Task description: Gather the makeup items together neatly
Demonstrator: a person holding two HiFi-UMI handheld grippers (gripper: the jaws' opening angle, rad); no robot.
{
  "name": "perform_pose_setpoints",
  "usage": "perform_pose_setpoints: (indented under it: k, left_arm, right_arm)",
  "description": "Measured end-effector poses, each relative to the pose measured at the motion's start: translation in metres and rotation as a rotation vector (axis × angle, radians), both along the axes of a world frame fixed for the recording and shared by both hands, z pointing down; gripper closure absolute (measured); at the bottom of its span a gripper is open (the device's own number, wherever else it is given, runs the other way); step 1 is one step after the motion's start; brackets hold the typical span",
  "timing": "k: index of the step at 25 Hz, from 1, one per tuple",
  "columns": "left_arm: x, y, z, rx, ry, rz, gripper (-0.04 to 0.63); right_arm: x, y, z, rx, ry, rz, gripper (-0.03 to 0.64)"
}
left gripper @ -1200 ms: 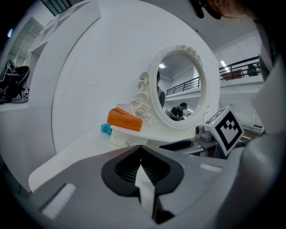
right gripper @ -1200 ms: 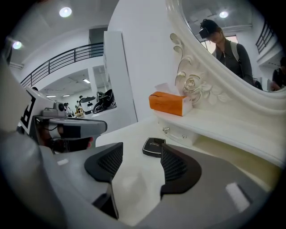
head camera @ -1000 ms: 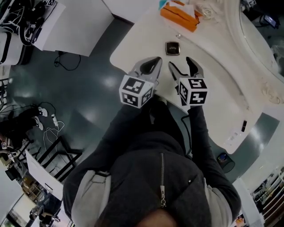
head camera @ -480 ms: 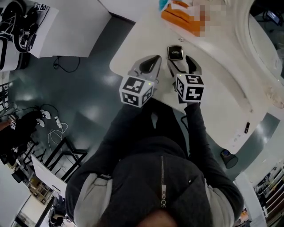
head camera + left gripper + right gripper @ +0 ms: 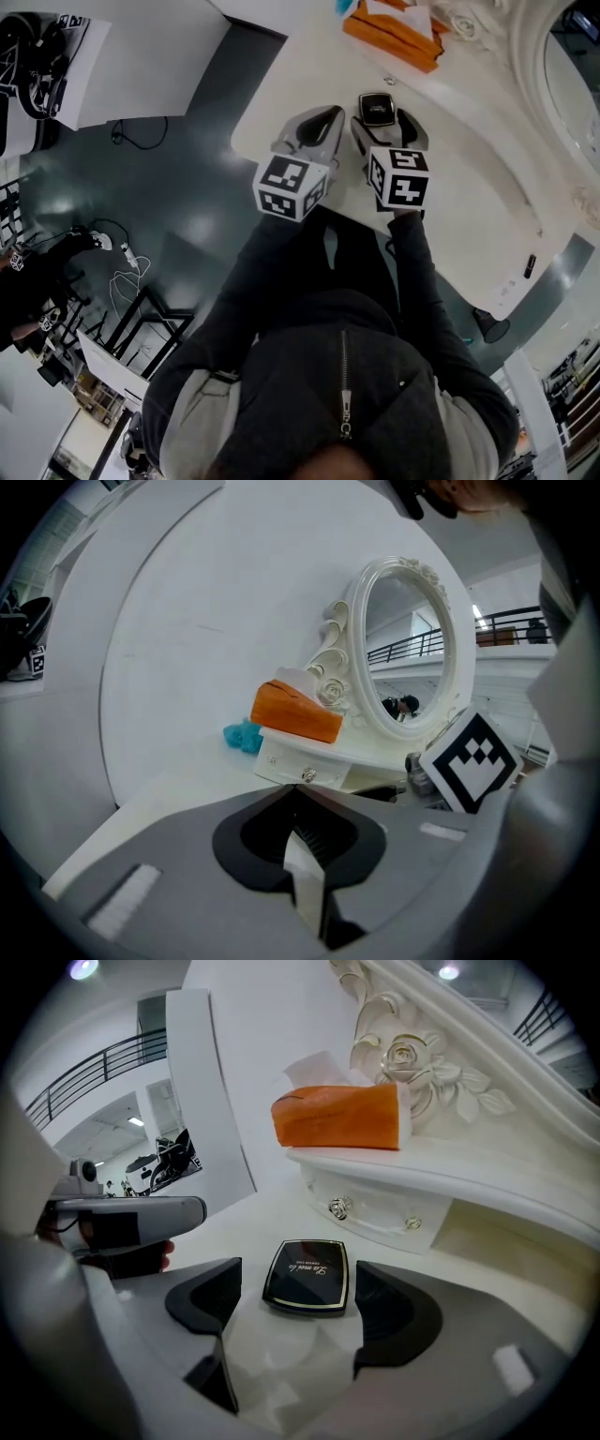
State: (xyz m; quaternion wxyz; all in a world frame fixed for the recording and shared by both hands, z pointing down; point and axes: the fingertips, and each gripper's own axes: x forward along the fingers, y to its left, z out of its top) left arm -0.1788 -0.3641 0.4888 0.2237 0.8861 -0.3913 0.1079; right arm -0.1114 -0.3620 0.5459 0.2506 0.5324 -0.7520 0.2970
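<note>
Moved since before: right gripper (image 5: 382, 118) has advanced over the white table (image 5: 450, 187). The black compact (image 5: 377, 108), a second ago clear ahead of its tips, now lies between its jaws. The left gripper (image 5: 324, 120) has barely shifted.
Right tongs: jaws are opening, one on each side of the compact (image 5: 307, 1277). A gap shows on both sides, so neither pad presses on it.
Left tongs: jaws (image 5: 305, 855) are together with nothing between them, hovering just beside the right pair.
Compact, place: flat on the table, near the front of the vanity's little drawer (image 5: 375, 1213) and below the orange tissue box (image 5: 339, 1117).
Compact, handling: probably light and rigid, with a glossy shell that could slip under smooth pads. It likely holds a mirror or pressed powder, so a drop or a hard squeeze is risky.
Compact, hold: best taken across its two long side edges, low against the table and centred, so the hinge stays shut and it does not pivot.
Compact, look: a rounded black rectangle with a thin gold rim and small script on the lid, closed and lid up.
Farther out: an ornate white mirror (image 5: 408, 653) with carved roses, and a small teal item (image 5: 244, 735) beside the tissue box.
</note>
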Motion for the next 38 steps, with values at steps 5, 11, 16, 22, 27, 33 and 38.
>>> perform_pose_setpoints:
  k: [5, 11, 16, 22, 27, 33, 38]
  left_arm:
    - [0.000, -0.002, 0.003, -0.011, 0.011, 0.009, 0.586]
    - [0.003, -0.004, 0.005, -0.016, 0.019, 0.031, 0.586]
    - [0.003, -0.006, 0.006, -0.020, 0.022, 0.041, 0.586]
    - [0.008, -0.006, 0.006, -0.021, 0.027, 0.059, 0.586]
    - [0.014, -0.001, 0.009, -0.030, 0.027, 0.083, 0.586]
    - [0.029, 0.011, 0.010, -0.032, 0.023, 0.137, 0.586]
    - [0.046, 0.024, 0.013, -0.044, 0.023, 0.190, 0.586]
  right_arm:
    - [-0.001, -0.004, 0.008, -0.036, 0.025, 0.035, 0.229]
    - [0.001, -0.007, 0.016, -0.066, 0.054, 0.078, 0.256]
    - [0.003, -0.008, 0.017, -0.076, 0.080, 0.094, 0.291]
    - [0.005, -0.005, 0.017, -0.078, 0.080, 0.107, 0.293]
    - [0.013, 0.003, 0.017, -0.089, 0.078, 0.161, 0.293]
    - [0.031, 0.020, 0.015, -0.088, 0.067, 0.248, 0.293]
    - [0.049, 0.041, 0.016, -0.098, 0.066, 0.321, 0.293]
